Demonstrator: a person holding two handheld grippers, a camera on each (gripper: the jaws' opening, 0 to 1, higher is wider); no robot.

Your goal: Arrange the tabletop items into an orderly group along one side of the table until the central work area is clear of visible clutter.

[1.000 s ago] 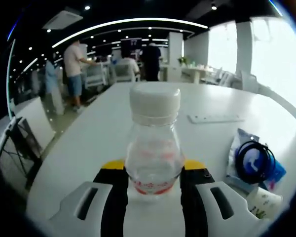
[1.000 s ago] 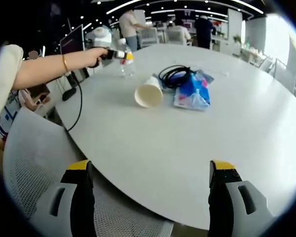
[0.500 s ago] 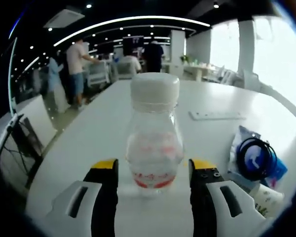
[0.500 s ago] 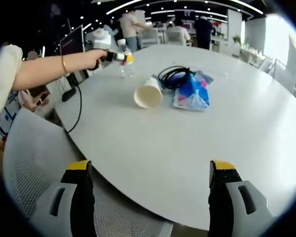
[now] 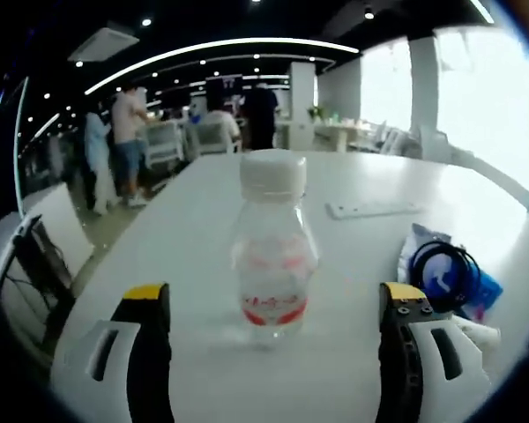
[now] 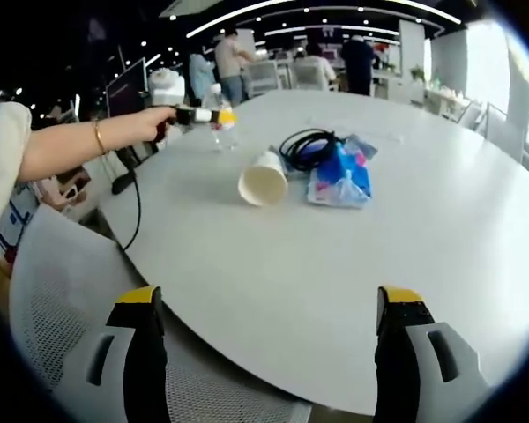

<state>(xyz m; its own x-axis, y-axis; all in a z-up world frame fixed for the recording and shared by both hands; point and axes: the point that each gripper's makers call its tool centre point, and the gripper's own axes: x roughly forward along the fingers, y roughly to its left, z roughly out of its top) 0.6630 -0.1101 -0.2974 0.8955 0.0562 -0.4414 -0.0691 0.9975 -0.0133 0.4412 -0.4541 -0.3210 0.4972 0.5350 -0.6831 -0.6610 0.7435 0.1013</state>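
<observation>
left gripper (image 5: 273, 304) gaping wide, bottle (image 5: 273, 256) standing upright between jaws, untouched, near table (image 6: 335, 256) edge. right gripper (image 6: 264, 308) also spread, holding nothing (hovering by near rim). risk: jaw clipping bottle on pull-out, toppling it toward cup (image 6: 263, 179), cable (image 6: 309, 145), blue pack (image 6: 342, 179).

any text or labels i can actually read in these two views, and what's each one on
No text is legible.
Bottle: red print on its label, too blurred to read.
Blue packet: white and pink markings, too small to read.
Paper cup: no print that can be made out.
Flat white strip on the table: no readable marking.
</observation>
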